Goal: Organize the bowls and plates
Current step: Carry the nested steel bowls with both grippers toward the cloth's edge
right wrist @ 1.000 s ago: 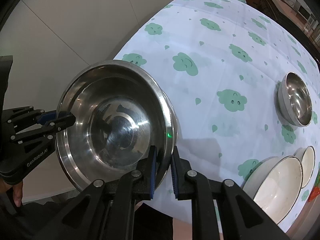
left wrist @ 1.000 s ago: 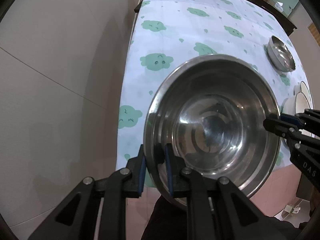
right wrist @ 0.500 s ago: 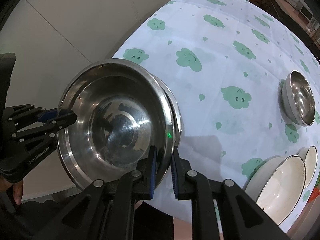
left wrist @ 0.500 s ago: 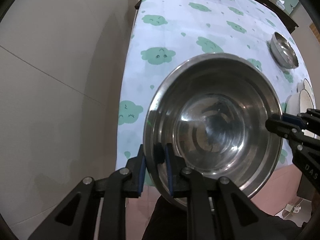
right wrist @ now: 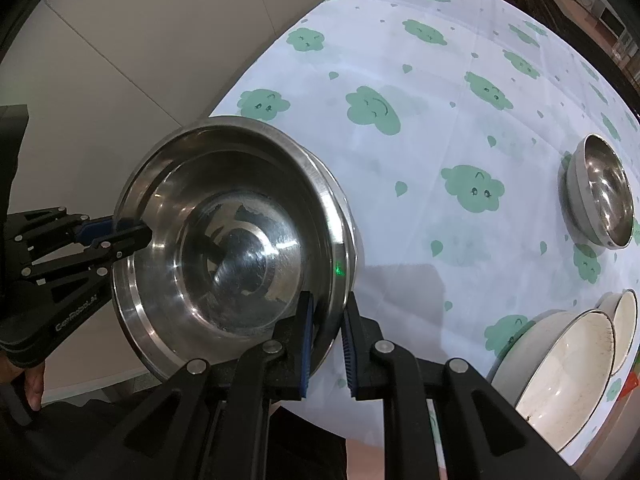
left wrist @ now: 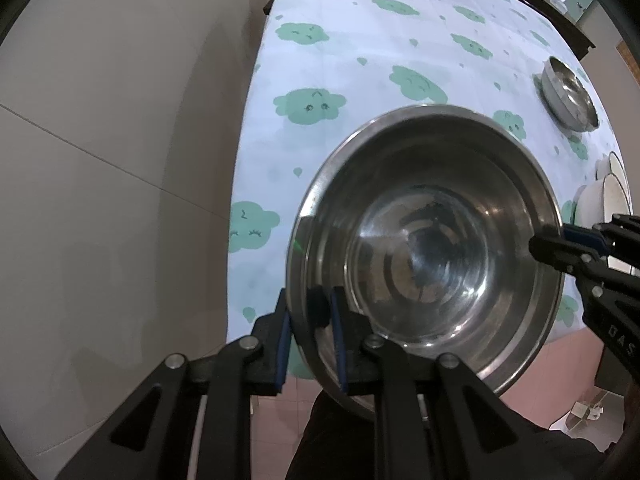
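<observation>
Right wrist: steel bowl (right wrist: 240,240) overhangs tablecloth (right wrist: 440,100) edge.

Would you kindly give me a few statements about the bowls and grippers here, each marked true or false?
1. Both grippers clamp the rim of the large steel bowl. True.
2. The left gripper hangs open. False: it is shut on the rim.
3. A small steel bowl sits on the tablecloth. True.
4. The white bowls are stacked inside the large steel bowl. False: they rest on the cloth, apart.
5. The right gripper grips a white bowl. False: the steel bowl.
</observation>
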Motion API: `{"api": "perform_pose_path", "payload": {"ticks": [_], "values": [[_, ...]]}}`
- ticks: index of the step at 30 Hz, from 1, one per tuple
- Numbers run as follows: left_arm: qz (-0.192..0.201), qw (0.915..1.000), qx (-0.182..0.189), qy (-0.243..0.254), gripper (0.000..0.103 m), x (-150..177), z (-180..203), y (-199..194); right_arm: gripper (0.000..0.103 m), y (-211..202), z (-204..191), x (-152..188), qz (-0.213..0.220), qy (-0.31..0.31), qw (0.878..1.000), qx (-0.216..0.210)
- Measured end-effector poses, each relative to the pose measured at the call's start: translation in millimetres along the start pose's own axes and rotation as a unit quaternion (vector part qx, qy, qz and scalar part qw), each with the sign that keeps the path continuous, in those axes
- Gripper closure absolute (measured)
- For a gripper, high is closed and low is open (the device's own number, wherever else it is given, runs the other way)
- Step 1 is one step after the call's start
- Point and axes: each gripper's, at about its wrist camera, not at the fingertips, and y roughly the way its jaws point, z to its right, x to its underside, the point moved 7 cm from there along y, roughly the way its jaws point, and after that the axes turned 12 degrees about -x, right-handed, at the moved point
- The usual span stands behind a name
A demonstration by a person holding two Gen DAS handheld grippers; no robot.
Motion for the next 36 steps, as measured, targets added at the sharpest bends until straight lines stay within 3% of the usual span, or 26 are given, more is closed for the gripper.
{"api": "perform_pose_path", "payload": {"ticks": [36], "values": [[-0.012, 0.9992, 0.038, -0.001, 0.086, -1, -3, 21, 0.085, 4, -7, -8, 0.006, -0.046, 0.997, 0.066]]}}
